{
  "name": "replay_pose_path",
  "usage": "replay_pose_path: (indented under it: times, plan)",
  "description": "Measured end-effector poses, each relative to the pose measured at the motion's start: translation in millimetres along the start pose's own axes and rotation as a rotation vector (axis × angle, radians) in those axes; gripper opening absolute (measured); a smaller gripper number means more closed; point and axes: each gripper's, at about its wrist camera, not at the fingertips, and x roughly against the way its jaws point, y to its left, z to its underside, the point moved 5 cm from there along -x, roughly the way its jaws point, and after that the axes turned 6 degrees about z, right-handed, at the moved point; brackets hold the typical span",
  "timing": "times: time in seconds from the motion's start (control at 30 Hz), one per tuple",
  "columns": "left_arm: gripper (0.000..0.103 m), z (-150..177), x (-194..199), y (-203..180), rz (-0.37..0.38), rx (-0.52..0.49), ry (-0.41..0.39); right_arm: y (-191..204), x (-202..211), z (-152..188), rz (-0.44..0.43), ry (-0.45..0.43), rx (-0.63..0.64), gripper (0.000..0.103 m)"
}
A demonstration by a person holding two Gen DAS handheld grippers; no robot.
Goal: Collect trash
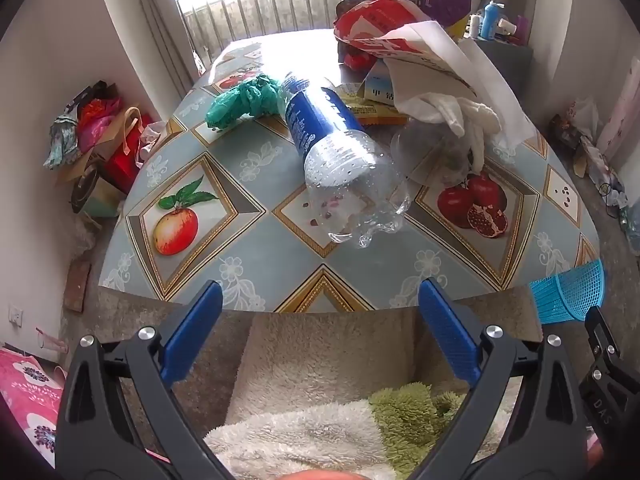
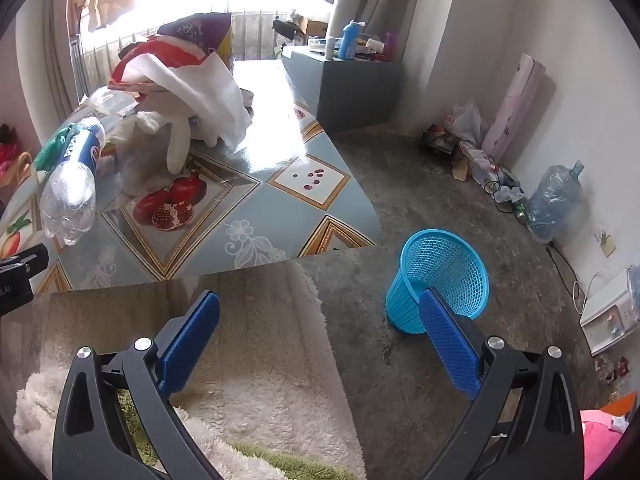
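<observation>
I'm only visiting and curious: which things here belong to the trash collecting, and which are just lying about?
For the job:
- empty plastic bottle
- crumpled green bag
- blue basket

Just lying about:
- white cloth bag
- big water jug
- blue spray bottle

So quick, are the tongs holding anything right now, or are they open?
Left tongs: wide open, holding nothing, short of the table.
Right tongs: wide open, holding nothing, above the floor near the blue basket.
</observation>
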Motion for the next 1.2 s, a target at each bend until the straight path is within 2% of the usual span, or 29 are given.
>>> replay_pose_path:
  times: [1.2]
  plan:
    - [0.094,-2.0,5.0,1.6,0.001,-0.005,-0.015,-3.2,5.7,-1.8,-0.001,-0.011,-0.011,0.097]
